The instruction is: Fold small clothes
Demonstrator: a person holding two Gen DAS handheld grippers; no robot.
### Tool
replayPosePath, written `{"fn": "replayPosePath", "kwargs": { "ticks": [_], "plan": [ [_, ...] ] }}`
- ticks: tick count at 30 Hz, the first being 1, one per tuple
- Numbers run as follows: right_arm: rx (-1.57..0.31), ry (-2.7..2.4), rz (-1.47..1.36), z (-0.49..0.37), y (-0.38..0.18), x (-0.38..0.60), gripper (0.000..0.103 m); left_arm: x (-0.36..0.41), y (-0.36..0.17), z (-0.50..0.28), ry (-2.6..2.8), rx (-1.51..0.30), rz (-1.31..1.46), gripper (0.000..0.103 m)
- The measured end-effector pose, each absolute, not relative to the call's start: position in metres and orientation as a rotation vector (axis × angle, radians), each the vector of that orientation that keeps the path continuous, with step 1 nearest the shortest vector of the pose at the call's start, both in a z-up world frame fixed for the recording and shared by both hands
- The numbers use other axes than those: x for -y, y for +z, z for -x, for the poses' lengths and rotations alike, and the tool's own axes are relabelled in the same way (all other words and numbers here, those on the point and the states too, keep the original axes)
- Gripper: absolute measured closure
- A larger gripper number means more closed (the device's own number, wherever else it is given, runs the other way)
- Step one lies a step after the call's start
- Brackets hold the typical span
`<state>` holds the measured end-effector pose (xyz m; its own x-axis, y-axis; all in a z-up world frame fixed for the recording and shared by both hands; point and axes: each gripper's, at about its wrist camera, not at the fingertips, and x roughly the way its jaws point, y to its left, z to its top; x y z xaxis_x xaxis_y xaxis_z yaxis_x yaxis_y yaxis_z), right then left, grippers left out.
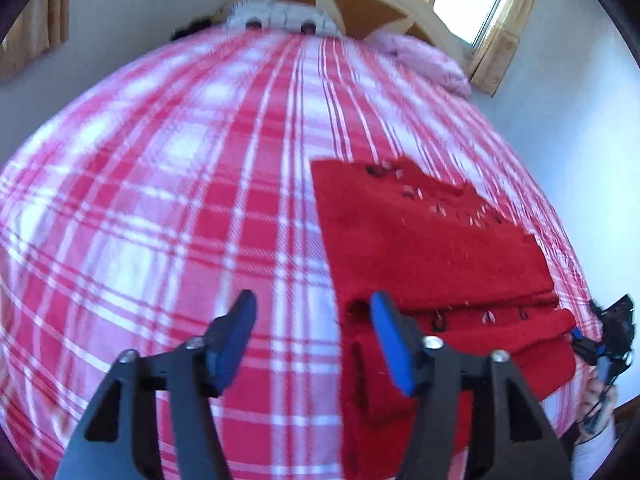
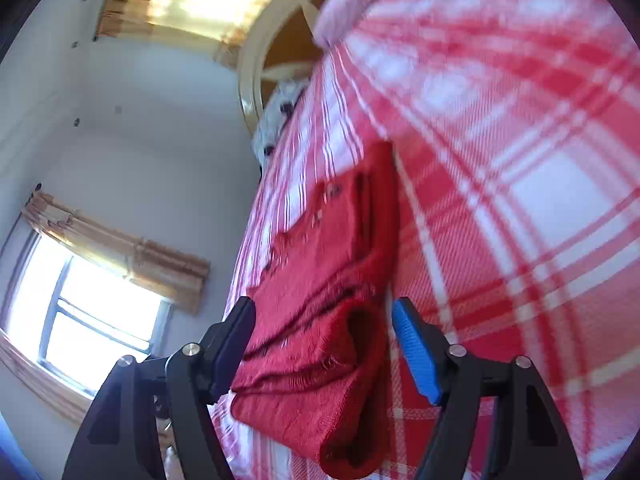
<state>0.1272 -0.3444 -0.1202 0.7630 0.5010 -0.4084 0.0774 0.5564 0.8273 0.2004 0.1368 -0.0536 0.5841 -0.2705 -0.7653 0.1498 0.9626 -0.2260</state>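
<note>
Where blur smears, red garment [image 1: 424, 248], stitching unclear

Red sweater [image 1: 432, 248] folded — plaid bedspread [image 1: 160, 184].

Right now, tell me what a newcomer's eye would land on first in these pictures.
First, the red knitted garment, folded and lying on the red and white checked bedspread that fills most of both views. Next, the open left gripper hovering over the garment's near edge, and the open right gripper with the garment's rolled end between its fingers. Last, the bright window beside the bed.
</note>
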Motion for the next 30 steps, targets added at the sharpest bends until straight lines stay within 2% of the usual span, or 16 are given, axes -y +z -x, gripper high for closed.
{"fn": "replayPosePath", "kwargs": {
  "ticks": [6,13,21,30],
  "plan": [
    [-0.688,0.174,-0.564,-0.103,-0.081,0.312,0.031,-0.134,-0.066,-0.177,-0.230,-0.845,-0.182,0.039],
    [-0.753,0.194,-0.594,-0.102,-0.105,0.296,0.031,-0.091,-0.088,-0.157,-0.396,-0.779,-0.549,0.039],
    [-0.755,0.174,-0.632,-0.097,-0.105,0.298,0.031,-0.046,-0.080,-0.162,-0.527,-0.606,-0.766,0.038],
    [-0.768,0.139,-0.659,-0.089,-0.112,0.305,0.031,-0.041,-0.079,-0.195,-0.648,-0.738,-0.465,0.038]
  ]
}}
